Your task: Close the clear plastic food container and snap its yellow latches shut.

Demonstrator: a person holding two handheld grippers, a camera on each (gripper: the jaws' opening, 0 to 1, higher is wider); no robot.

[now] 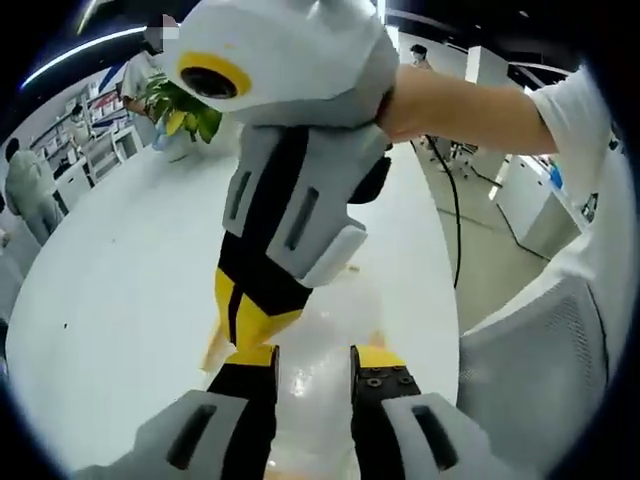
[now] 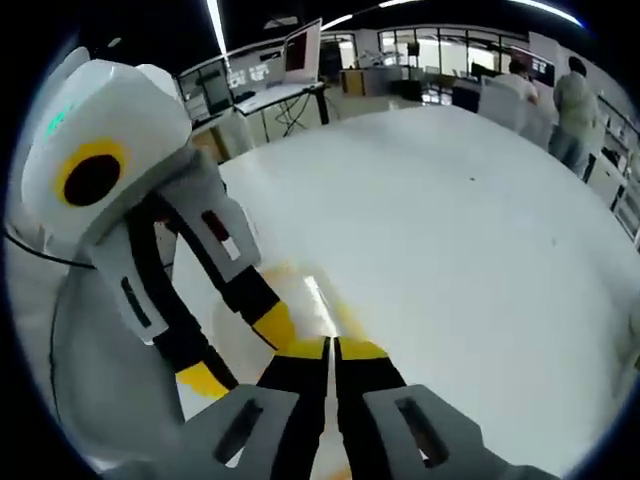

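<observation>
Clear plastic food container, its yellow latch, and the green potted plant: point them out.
Clear plastic food container [image 1: 318, 375]: left gripper view, lid top.
Yellow latch [image 1: 214, 352]: left gripper view, its edge.
Green potted plant [image 1: 185, 110]: left gripper view, leaves.

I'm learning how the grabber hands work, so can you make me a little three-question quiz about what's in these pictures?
1. True or false: in the right gripper view, the right gripper has its jaws spread wide apart.
2. What are both grippers working over? A) the clear container on the white table B) a metal pot C) a blue box
3. Fill in: in the left gripper view, the left gripper has its jaws apart, and between them shows the ____ container.

Key
1. False: they are nearly touching; whether they pinch anything cannot be told.
2. A
3. clear
</observation>
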